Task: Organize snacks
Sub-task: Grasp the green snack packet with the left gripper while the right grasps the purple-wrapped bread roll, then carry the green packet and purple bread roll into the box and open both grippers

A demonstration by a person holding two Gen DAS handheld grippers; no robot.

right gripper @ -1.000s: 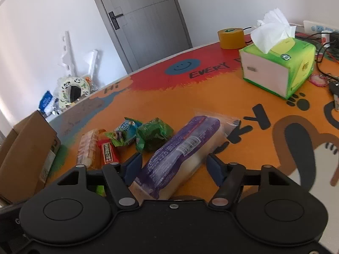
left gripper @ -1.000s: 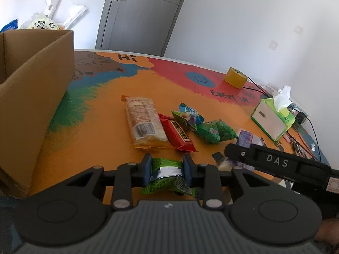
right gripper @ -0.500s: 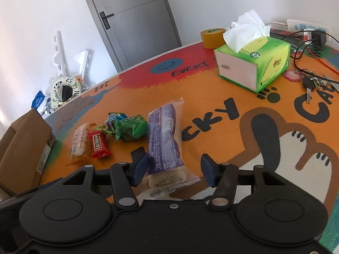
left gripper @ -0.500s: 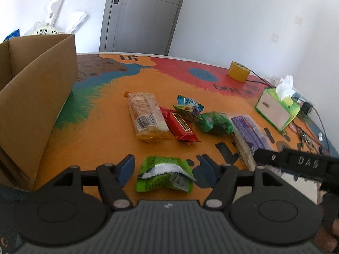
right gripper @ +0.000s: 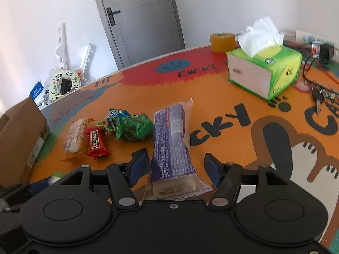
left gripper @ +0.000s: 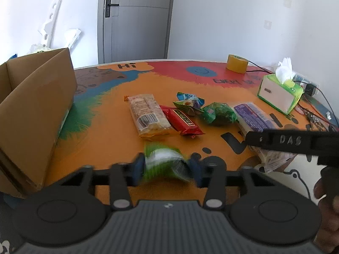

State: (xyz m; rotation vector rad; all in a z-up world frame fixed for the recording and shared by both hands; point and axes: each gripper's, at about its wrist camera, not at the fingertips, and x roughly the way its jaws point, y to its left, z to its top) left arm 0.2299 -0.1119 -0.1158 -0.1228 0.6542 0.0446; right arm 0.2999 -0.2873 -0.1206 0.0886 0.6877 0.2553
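My left gripper (left gripper: 166, 165) has its pads against both sides of a blurred green snack packet (left gripper: 164, 162) at the near table edge. A tan cracker pack (left gripper: 147, 114), a red bar (left gripper: 182, 120), a small mixed wrapper (left gripper: 188, 103) and a crumpled green bag (left gripper: 218, 113) lie in a row ahead. My right gripper (right gripper: 175, 167) is open around the near end of a long purple pack (right gripper: 171, 146), with gaps on both sides. The cardboard box (left gripper: 31, 110) stands open at the left.
A green tissue box (right gripper: 264, 69) and a yellow tape roll (right gripper: 222, 39) stand at the far right. Keys (right gripper: 320, 97) and cables lie beyond. The right gripper's body (left gripper: 292, 141) crosses the left wrist view over the purple pack.
The left gripper was shut on the green packet, opened and let it lie, and has now closed on it again. The right gripper drew back along the purple pack and stays open.
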